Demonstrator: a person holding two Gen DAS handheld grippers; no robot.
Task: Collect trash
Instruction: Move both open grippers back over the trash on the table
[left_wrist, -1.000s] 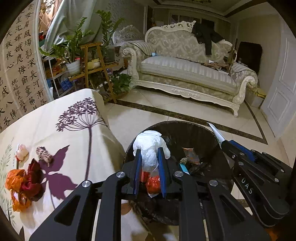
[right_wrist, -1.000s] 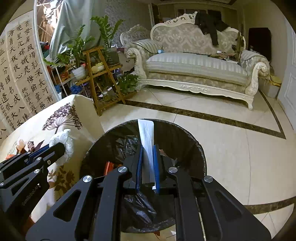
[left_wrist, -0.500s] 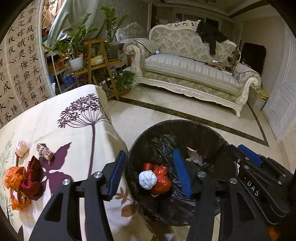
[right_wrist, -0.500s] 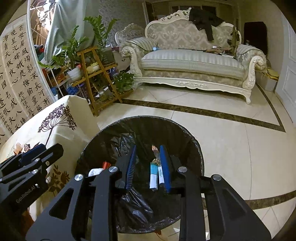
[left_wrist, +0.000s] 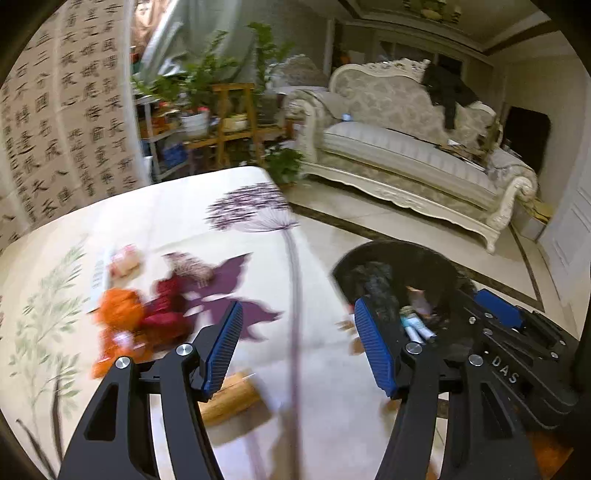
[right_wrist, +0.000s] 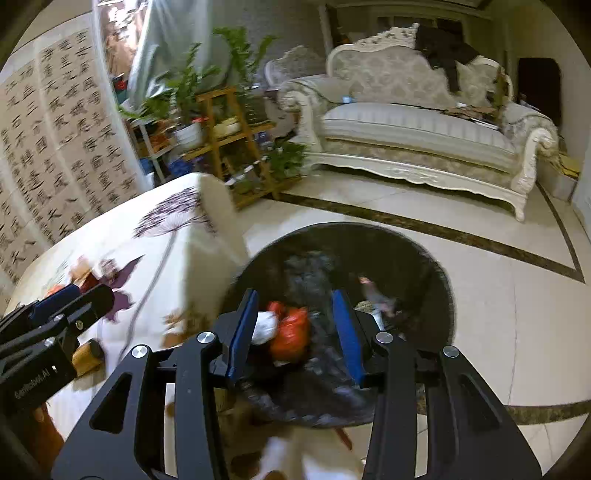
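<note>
My left gripper (left_wrist: 298, 314) hovers over the tablecloth edge; its jaws are opening with nothing between them. Left of it lie an orange wrapper (left_wrist: 118, 314), a dark red wrapper (left_wrist: 166, 310), a brownish scrap (left_wrist: 192, 266) and a pink scrap (left_wrist: 123, 258). A wooden cylinder (left_wrist: 229, 400) lies just below the left finger. My right gripper (right_wrist: 295, 306) is over the black-lined bin (right_wrist: 351, 227); its jaws are opening, empty. Inside the bin lie a red wrapper (right_wrist: 291, 328) and a white wad (right_wrist: 266, 325). The view is motion-blurred.
The table (left_wrist: 184, 214) carries a floral cloth and ends beside the bin (left_wrist: 399, 244). My right gripper (left_wrist: 495, 312) shows at the left view's right edge. A sofa (right_wrist: 413, 129), a plant stand (right_wrist: 229, 133) and tiled floor (right_wrist: 498, 295) lie beyond.
Both grippers let go of their trash, which dropped into the bin, and their jaws spread. My left gripper swung left from above the bin to the table; the right one shifted left too.
</note>
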